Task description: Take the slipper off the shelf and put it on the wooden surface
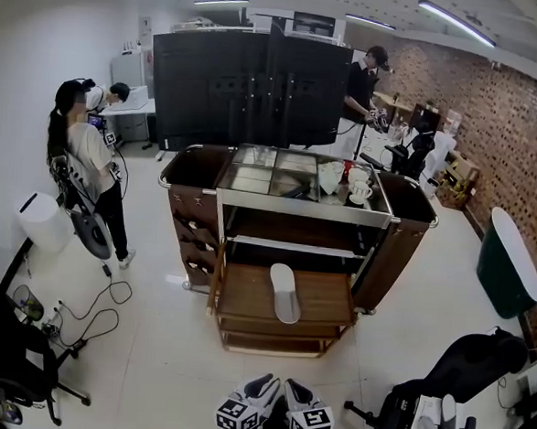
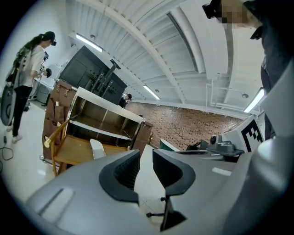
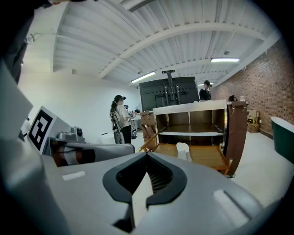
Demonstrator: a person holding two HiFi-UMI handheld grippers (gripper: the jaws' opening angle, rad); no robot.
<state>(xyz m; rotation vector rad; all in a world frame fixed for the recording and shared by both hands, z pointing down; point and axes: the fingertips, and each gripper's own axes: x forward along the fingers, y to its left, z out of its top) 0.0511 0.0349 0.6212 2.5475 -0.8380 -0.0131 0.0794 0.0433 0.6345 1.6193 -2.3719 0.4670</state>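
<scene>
- White on brown wood: find the slipper [image 1: 284, 293] lying flat along the middle of the wooden surface [image 1: 240, 299], below the shelf [image 1: 294, 246] and touched by neither tool.
- Judge the placing step as good as done, with little left beyond keeping clear.
- Read the left hand-held gripper [image 2: 145, 160] as spread, with nothing between its jaws but floor beyond.
- Read the right hand-held gripper [image 3: 147, 156] as pressed together at the tips, pinching nothing.
- Note both close to the body, well apart from the cart [image 1: 405, 228] and aimed roughly towards it.
- For a next move, probably just hold off. In case of a second slipper on the shelf, open the right one first and come in low under the metal top [image 1: 253, 171].
- Cannot tell from the head view whether the shelf carries anything more, shadowed as it is and partly covered by that top. Looks bare in the right gripper view.
- In the head view, see only the marker cubes [image 1: 246, 411], with the jaws cut off at the lower edge.
- Cannot make out toe from heel on the slipper at this range.
</scene>
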